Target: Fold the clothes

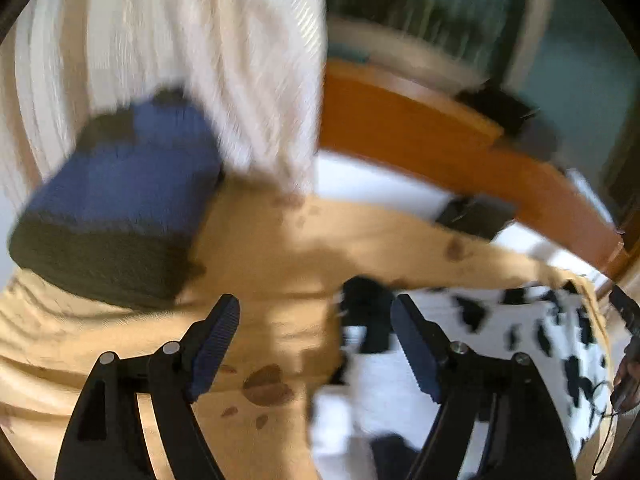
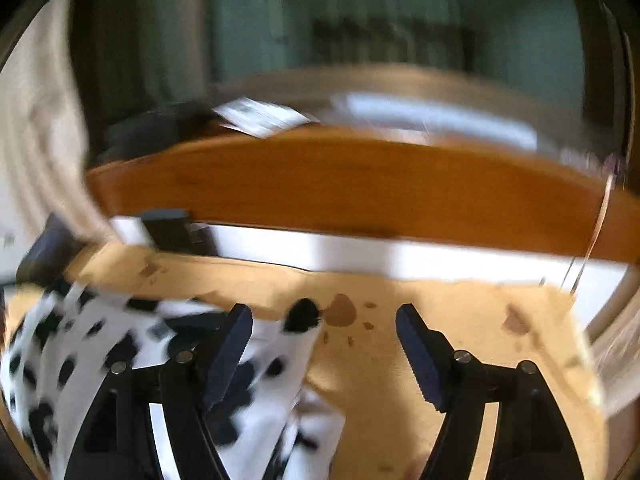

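1. A folded blue-and-grey knit sweater rests at far left on the bed's tan blanket, apparently done.
2. The left tongs gape apart, holding nothing.
3. The cow-print garment lies rumpled, seemingly unfolded.
4. The right tongs spread wide, holding nothing.

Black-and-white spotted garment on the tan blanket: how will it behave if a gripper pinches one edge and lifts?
Probably floppy: the black-and-white spotted garment lies rumpled on the tan blanket with uneven edges, so it should drape rather than hold shape. Likely light, as it looks thin, though motion blur limits certainty. A push would probably bunch it rather than slide it whole across the blanket.
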`<control>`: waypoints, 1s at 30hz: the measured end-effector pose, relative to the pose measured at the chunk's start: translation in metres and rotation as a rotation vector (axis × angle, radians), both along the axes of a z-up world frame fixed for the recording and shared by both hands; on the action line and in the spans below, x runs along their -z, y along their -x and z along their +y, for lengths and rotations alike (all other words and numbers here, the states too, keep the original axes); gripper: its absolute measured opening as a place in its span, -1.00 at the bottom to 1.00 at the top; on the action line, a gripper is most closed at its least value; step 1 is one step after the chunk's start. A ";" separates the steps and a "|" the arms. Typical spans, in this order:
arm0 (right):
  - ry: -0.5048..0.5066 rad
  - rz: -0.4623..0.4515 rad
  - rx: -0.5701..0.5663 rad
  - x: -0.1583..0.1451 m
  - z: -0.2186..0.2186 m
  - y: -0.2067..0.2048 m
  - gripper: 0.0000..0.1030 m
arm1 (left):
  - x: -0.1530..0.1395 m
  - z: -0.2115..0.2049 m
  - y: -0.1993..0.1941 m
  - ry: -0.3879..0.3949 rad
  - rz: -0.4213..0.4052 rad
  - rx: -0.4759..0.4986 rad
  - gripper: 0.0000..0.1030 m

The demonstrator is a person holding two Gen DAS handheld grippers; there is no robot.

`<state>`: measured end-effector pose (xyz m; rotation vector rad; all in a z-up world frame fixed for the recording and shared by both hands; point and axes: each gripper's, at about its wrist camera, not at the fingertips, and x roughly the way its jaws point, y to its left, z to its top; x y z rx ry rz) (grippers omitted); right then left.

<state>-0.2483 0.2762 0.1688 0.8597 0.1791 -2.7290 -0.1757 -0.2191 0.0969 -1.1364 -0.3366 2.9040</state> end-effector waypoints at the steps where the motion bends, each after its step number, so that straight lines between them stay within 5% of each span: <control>1: -0.034 0.018 -0.052 -0.004 -0.011 -0.016 0.48 | -0.005 0.013 -0.007 -0.001 0.019 0.040 0.59; 6: -0.211 -0.002 -0.291 0.020 -0.074 -0.064 0.48 | 0.014 0.088 -0.024 -0.017 -0.017 0.258 0.62; 10: -0.305 -0.045 -0.355 0.046 -0.099 -0.070 0.48 | 0.060 0.100 -0.021 -0.001 -0.110 0.240 0.61; 13: -0.266 -0.147 -0.237 0.070 -0.064 -0.040 0.48 | 0.074 0.088 -0.028 -0.014 -0.088 0.235 0.58; 16: -0.108 -0.183 -0.232 0.081 -0.025 -0.027 0.49 | 0.079 0.089 -0.032 0.023 -0.061 0.259 0.56; 22: -0.145 -0.197 -0.216 0.082 -0.032 -0.022 0.50 | 0.075 0.085 -0.025 0.001 -0.087 0.254 0.56; 26: -0.120 -0.223 -0.170 0.049 -0.041 -0.022 0.50 | 0.049 0.086 -0.024 -0.059 -0.089 0.228 0.64; 30: -0.061 -0.197 -0.166 0.014 -0.065 -0.020 0.50 | 0.044 0.100 0.002 0.004 -0.119 0.191 0.69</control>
